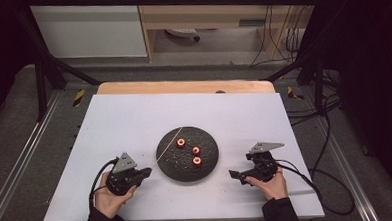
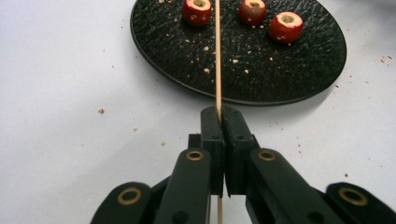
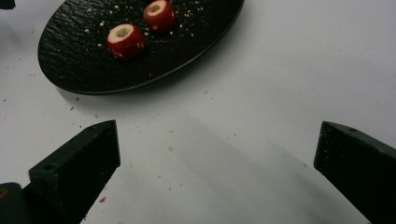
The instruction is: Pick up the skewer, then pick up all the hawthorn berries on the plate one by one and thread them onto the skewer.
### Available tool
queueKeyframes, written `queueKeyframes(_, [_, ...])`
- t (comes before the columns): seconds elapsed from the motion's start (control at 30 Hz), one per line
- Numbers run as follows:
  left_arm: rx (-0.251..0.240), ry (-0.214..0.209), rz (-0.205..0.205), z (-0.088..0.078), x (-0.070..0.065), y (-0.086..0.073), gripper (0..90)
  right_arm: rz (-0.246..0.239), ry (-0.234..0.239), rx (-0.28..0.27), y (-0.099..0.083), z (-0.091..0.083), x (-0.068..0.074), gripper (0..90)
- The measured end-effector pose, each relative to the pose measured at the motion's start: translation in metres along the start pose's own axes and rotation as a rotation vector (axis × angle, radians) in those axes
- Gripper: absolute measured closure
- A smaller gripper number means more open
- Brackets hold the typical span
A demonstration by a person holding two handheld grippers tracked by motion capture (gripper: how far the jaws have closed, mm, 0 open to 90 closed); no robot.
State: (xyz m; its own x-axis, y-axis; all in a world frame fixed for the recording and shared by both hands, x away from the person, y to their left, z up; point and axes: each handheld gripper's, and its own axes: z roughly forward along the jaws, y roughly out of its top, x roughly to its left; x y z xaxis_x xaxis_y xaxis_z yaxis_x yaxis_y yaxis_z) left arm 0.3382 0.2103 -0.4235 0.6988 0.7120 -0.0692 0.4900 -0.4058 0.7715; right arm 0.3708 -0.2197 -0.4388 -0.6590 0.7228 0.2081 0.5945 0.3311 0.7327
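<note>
The high view looks forward and down from above the near edge of the desk, taking in the whole top. Each gripper view sits low and close, looking along its own fingers toward the centre. All three share the black plate and its red fruit pieces.

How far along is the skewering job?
Done: the left gripper is shut on the skewer, which reaches out over the black plate. In hand: lining the skewer up with the fruit. Left: all three red fruit pieces lie loose on the plate, none threaded. The right gripper hangs open beside the plate, holding nothing.
</note>
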Motion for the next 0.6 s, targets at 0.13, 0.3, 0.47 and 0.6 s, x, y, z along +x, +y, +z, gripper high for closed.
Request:
queueKeyframes(0.13, [-0.006, -0.005, 0.002, -0.002, 0.001, -0.003, 87.9, -0.014, 0.008, 0.004, 0.009, 0.004, 0.006, 1.3])
queueKeyframes(0.3, [-0.014, -0.007, 0.001, -0.003, 0.004, -0.006, 87.8, -0.033, 0.015, 0.027, 0.024, 0.011, 0.015, 1.3])
queueKeyframes(0.47, [-0.016, -0.012, 0.002, -0.004, 0.004, -0.008, 87.9, -0.045, 0.022, 0.051, 0.042, 0.018, 0.026, 1.1])
queueKeyframes(0.6, [-0.016, -0.023, -0.005, -0.005, 0.007, -0.01, 87.9, -0.084, 0.015, 0.077, 0.058, 0.027, 0.037, 0.7])
